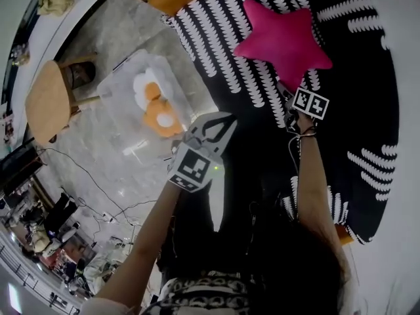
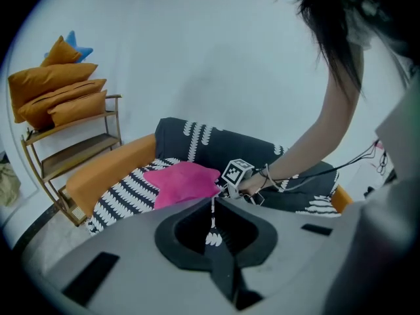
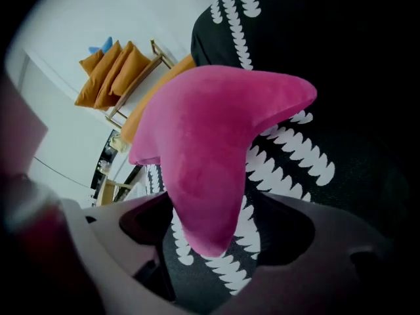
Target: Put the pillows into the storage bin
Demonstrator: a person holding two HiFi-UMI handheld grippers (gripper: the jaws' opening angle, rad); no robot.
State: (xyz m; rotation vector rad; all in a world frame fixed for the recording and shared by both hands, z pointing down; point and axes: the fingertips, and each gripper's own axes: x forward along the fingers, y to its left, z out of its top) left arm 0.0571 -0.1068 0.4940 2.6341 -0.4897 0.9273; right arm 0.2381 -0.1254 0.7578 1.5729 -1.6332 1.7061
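Note:
A pink star pillow (image 1: 282, 38) lies on the black-and-white patterned sofa (image 1: 367, 110). My right gripper (image 1: 287, 92) is at the star's near point. In the right gripper view that point of the pillow (image 3: 210, 156) hangs between the wide jaws of the right gripper (image 3: 226, 231), with gaps on both sides, so it is open. The clear storage bin (image 1: 125, 87) stands on the floor to the left and holds a fried-egg pillow (image 1: 159, 110). My left gripper (image 1: 226, 120) hovers beside the bin, shut and empty (image 2: 212, 209).
A round wooden stool (image 1: 46, 100) stands left of the bin. Cables (image 1: 98, 189) run over the marble floor. A wooden shelf (image 2: 72, 149) carries orange cushions (image 2: 59, 94) beside the sofa's orange arm (image 2: 111, 169). The person's right arm (image 2: 308, 136) reaches over the sofa.

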